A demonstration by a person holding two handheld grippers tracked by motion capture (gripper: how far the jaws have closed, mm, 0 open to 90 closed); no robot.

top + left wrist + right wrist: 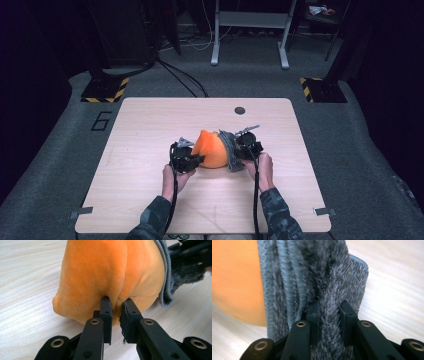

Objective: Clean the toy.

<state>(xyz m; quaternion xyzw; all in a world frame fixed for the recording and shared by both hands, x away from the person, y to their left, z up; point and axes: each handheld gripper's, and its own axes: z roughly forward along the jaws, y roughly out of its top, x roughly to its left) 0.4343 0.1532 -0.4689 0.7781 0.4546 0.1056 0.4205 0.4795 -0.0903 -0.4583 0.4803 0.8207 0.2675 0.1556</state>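
An orange plush cushion (211, 149) lies at the middle of the wooden table (150, 120), with a grey fuzzy cover (230, 147) bunched over its right side. My left gripper (192, 159) is at the cushion's left side, shut on a pinch of the orange plush (110, 272); its two black fingertips (106, 305) press into the fabric. My right gripper (243, 148) is at the cushion's right, shut on a fold of the grey cover (324, 290), whose ribbed edge (282, 285) runs next to the orange plush (234, 277). The rest of the cover is hidden behind the cushion.
A dark round hole (240, 110) sits near the table's far edge. Tape tabs mark the near corners (81, 212). Beyond the table, on the grey carpet, stand a white desk frame (250, 30) and hazard-striped stand bases (106, 91).
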